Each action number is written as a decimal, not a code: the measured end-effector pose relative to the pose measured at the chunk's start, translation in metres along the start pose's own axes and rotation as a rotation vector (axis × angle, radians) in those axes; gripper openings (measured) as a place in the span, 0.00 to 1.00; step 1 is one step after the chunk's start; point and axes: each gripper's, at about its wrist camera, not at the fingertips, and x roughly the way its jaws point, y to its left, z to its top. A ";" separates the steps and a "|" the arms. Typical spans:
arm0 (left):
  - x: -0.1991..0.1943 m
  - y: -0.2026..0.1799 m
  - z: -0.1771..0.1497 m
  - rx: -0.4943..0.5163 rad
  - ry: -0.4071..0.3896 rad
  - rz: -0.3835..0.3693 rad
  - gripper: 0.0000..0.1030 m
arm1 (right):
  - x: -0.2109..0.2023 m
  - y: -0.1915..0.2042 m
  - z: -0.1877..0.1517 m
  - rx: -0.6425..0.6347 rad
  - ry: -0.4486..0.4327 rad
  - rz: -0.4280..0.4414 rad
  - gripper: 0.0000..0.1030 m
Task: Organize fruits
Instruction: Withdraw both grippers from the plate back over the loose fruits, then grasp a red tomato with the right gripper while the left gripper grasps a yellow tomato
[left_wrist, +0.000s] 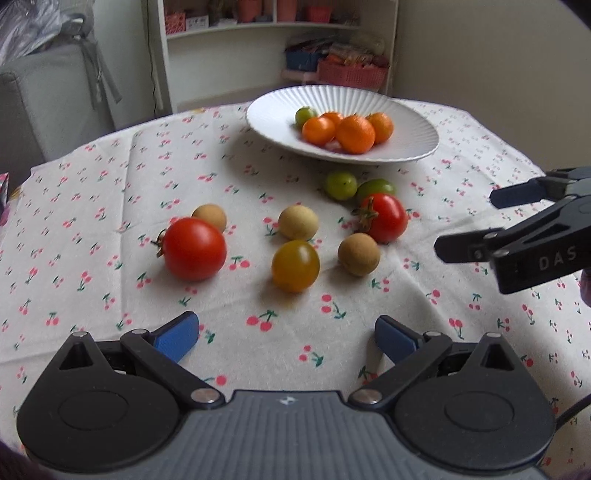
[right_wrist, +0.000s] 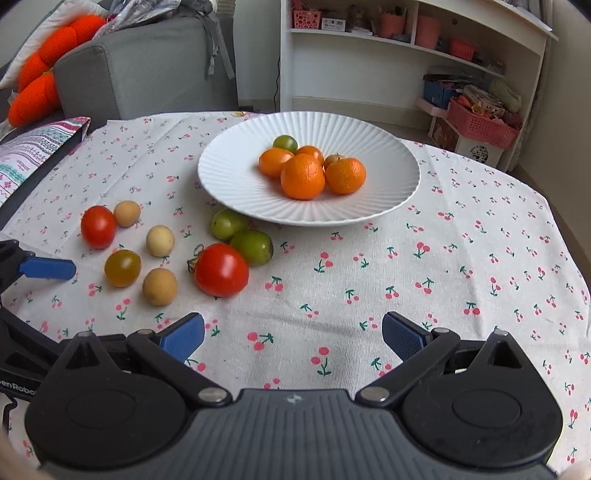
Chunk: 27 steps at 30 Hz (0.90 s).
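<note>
The loose fruits lie in a cluster on the cloth-covered counter (right_wrist: 369, 266), just short of the white ribbed plate (right_wrist: 236, 177), which already holds several oranges (right_wrist: 302, 177) and one small green fruit (right_wrist: 284, 143). In the right wrist view the cluster fills the left middle of the frame: a red tomato (right_wrist: 221, 269) with its stalk to the left, touching a green fruit (right_wrist: 252, 246) behind it, a second green one (right_wrist: 227, 223) at the plate's edge, three tan round fruits, a yellowish tomato (right_wrist: 122, 268) and a second red tomato (right_wrist: 98, 226) at far left.

In the left wrist view the yellowish tomato (left_wrist: 295, 266) sits almost dead ahead of the left gripper (left_wrist: 288, 338), near and centred between its blue pads, which stand wide apart with nothing in them. The right gripper (right_wrist: 293, 338) is likewise spread apart and empty, but it faces bare cloth; the fruits lie to the left of its line. All the fruits are near round, so no axis matters for the grasp.

By my reading the left gripper is the better placed for the yellowish tomato, straight forward and down, while the nearer red tomato suits the right gripper after a swing to its left. The plate lies beyond both.
</note>
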 end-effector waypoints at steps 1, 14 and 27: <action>0.000 0.000 0.000 0.004 -0.011 -0.004 0.86 | 0.002 0.000 -0.001 0.000 0.005 -0.003 1.00; 0.001 0.001 0.011 -0.014 -0.085 -0.036 0.24 | 0.013 0.013 -0.009 -0.060 0.023 0.006 0.99; 0.000 0.005 0.016 -0.024 -0.071 -0.029 0.07 | 0.015 0.015 0.004 -0.006 0.006 0.031 0.81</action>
